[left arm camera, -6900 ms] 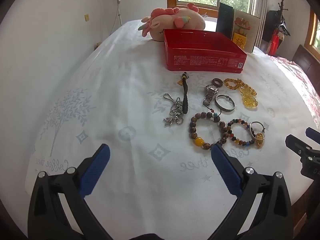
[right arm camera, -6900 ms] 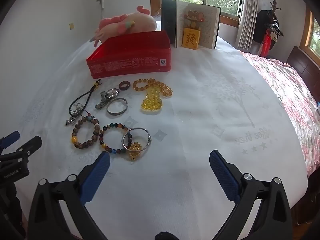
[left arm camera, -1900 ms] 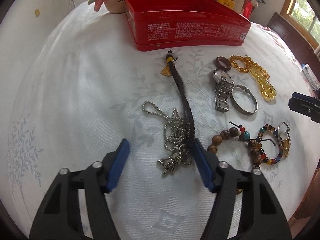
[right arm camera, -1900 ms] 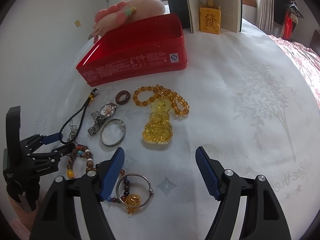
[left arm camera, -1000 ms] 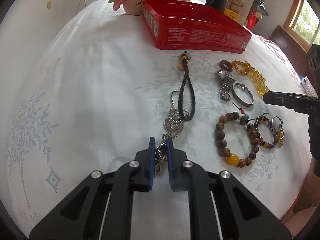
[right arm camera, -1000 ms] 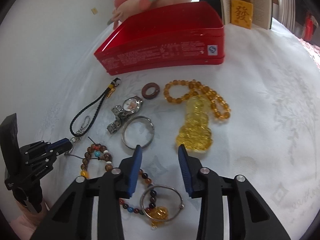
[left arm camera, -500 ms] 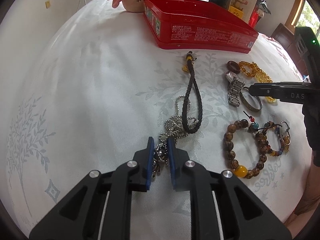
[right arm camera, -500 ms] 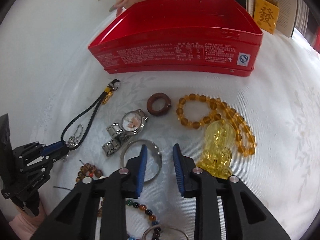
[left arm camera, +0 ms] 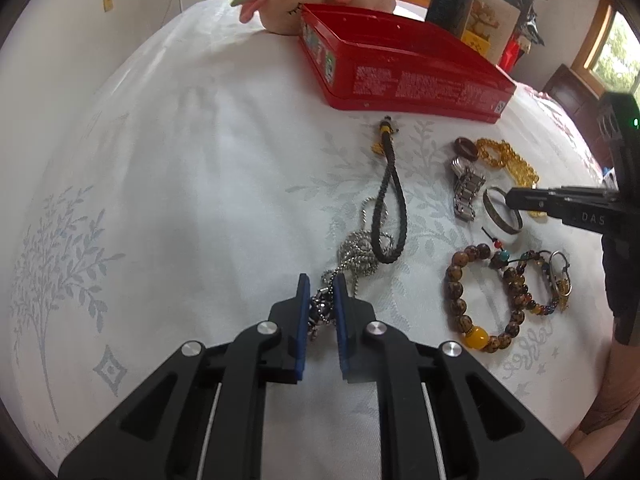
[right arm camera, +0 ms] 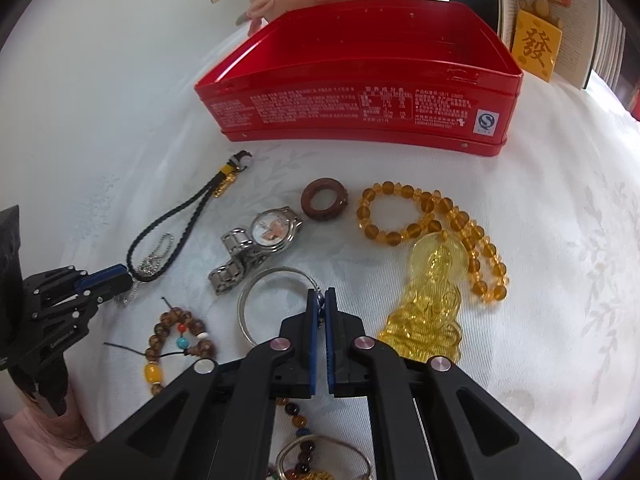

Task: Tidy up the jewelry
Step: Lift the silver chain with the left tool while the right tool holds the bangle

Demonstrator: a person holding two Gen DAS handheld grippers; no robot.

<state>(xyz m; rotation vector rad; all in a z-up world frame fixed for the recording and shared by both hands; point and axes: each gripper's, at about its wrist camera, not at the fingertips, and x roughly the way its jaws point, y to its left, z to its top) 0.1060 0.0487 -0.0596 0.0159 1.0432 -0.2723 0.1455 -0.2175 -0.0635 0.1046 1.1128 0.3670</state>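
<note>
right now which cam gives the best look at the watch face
The right wrist view: the watch lies near the middle with its round dial facing the camera. In the left wrist view the watch sits far right, small and foreshortened, so mostly its metal band shows and the dial is unreadable.

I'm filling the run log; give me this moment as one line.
left gripper: shut on silver chain | right gripper: shut on silver bangle | red tin: open, no jewelry visible inside

Right gripper [right arm camera: 320,300] clamped on silver bangle [right arm camera: 256,292] rim, near red tin [right arm camera: 360,92].
</note>
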